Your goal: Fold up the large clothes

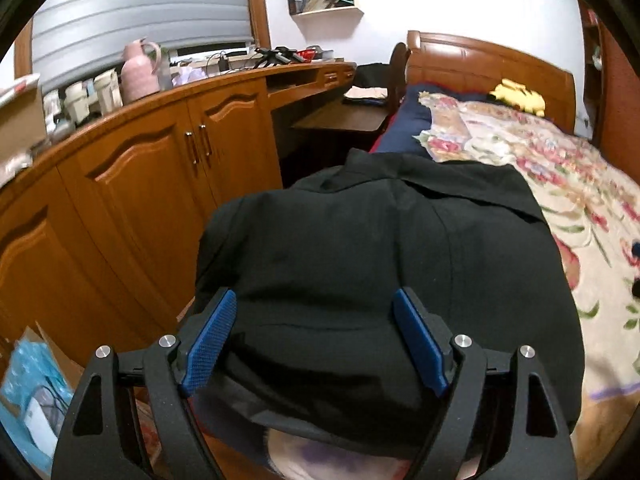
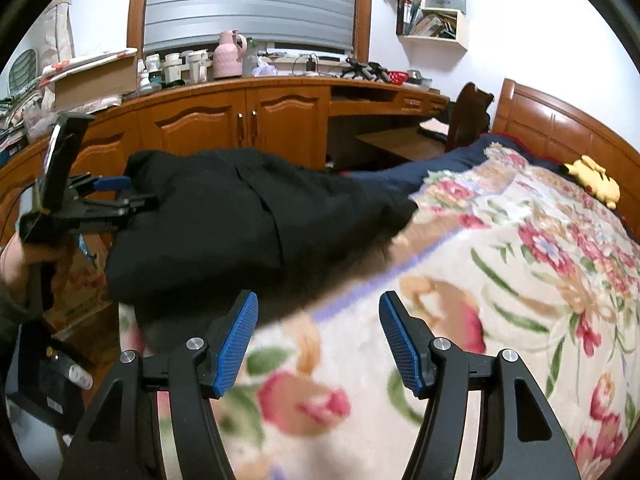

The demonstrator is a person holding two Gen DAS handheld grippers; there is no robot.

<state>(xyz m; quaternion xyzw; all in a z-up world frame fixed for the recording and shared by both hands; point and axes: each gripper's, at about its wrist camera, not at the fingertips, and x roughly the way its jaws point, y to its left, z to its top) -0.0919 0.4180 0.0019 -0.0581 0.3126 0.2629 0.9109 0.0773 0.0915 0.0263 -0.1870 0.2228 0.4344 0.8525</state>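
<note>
Left gripper (image 1: 314, 344): blue pads spread wide, jaws clear of the black garment (image 1: 380, 248) beneath them. Right gripper (image 2: 318, 340): pads spread, nothing between them, over the floral blanket (image 2: 500, 280). The garment lies folded at the bed's edge beside the wooden cabinet (image 2: 248, 120).

I see a floral blanket (image 2: 500, 280) covering the bed across the right of the frame, with a yellow plush toy (image 2: 594, 180) near the wooden headboard (image 2: 560, 120) at upper right. Wooden cabinets (image 2: 240, 120) span the centre left. A pink jug (image 2: 228, 54) stands on the desk (image 2: 280, 80) above them. I note a wall shelf (image 2: 436, 12) at top right.
</note>
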